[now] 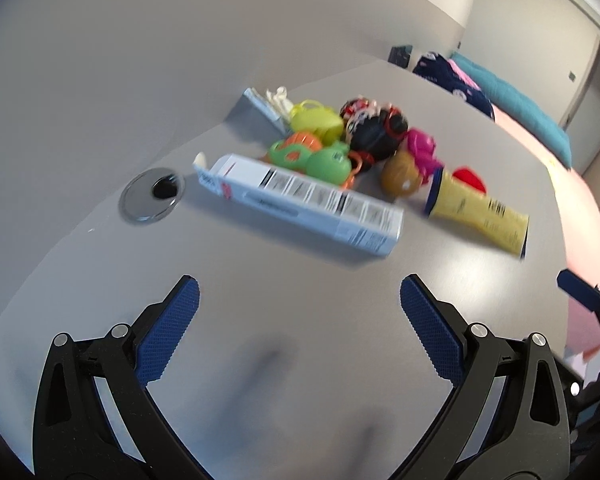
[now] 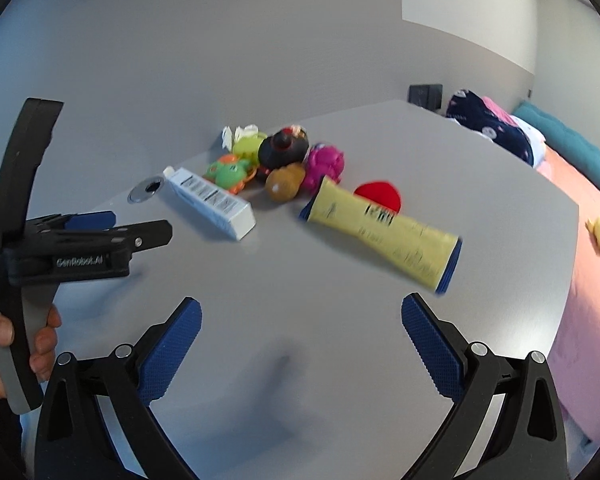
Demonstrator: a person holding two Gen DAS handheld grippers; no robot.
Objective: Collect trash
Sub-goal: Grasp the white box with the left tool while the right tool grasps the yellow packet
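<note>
1. Blue, dimpled pads line our left gripper [image 1: 299, 300], whose fingers stand wide apart over bare grey table [image 1: 300, 360], holding nothing.
2. Our right gripper [image 2: 301, 320] hangs over the same table with its fingers spread just as wide and nothing between them; in its view the left gripper shows from the side, gripped by our left hand [image 2: 4, 344].
3. Just ahead of the right gripper lies a yellow tube [image 2: 384, 232] with dark blue ends, flat on its side and angled across the table.
4. Ahead of the left gripper lies a long white carton [image 1: 300, 200] with printed panels, also on its side, one end flap open near a round metal grommet [image 1: 152, 196] set in the tabletop.
5. Tube and carton lie apart, a strip of bare table between them.
6. A red round piece [image 2: 378, 196] sits right behind the tube.
7. Behind both sits a tight cluster of toys: a green and orange one [image 1: 312, 156], a brown ball [image 1: 400, 176], a magenta one [image 1: 420, 146], a black one [image 1: 376, 128] and a yellow-green one [image 1: 316, 120].
8. Beyond the far edge we see folded dark blue, pink and teal fabrics [image 1: 500, 96]; motion blur hides finer detail.
</note>
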